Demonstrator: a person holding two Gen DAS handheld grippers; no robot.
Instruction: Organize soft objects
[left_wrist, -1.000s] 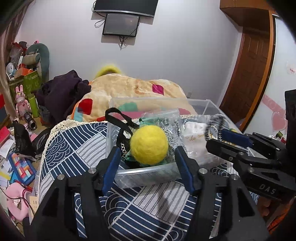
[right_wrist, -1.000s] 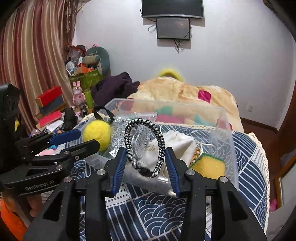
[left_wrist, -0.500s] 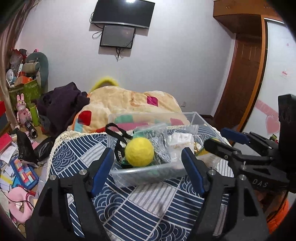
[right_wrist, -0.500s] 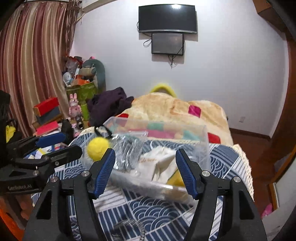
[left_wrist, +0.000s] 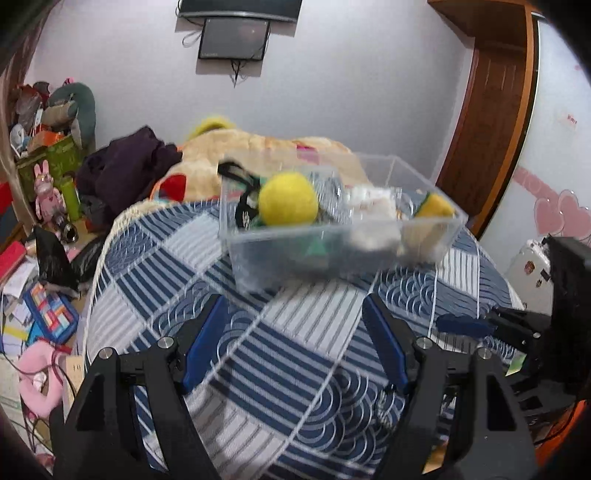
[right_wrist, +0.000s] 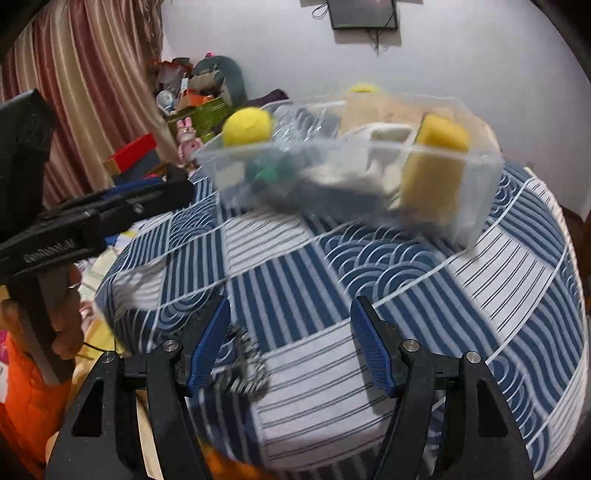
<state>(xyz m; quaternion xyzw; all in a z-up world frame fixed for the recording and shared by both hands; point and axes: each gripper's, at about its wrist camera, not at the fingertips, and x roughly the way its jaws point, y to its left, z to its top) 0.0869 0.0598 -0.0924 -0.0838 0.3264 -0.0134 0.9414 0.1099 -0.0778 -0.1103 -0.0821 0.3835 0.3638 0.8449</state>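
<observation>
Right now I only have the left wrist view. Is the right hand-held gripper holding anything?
Observer: No. The right hand-held gripper stands open over the blue-and-white patterned tablecloth, and its pads press on nothing.
Operator: Is anything loose near it?
Observer: Yes. A black-and-white braided ring sits on the cloth just inside its left finger. It is blurred, so I cannot tell whether they touch.
Operator: And the sponge in the box?
Observer: The yellow rectangular sponge stands on end at the right end of the clear plastic box, with its broad face showing through the wall.
</observation>
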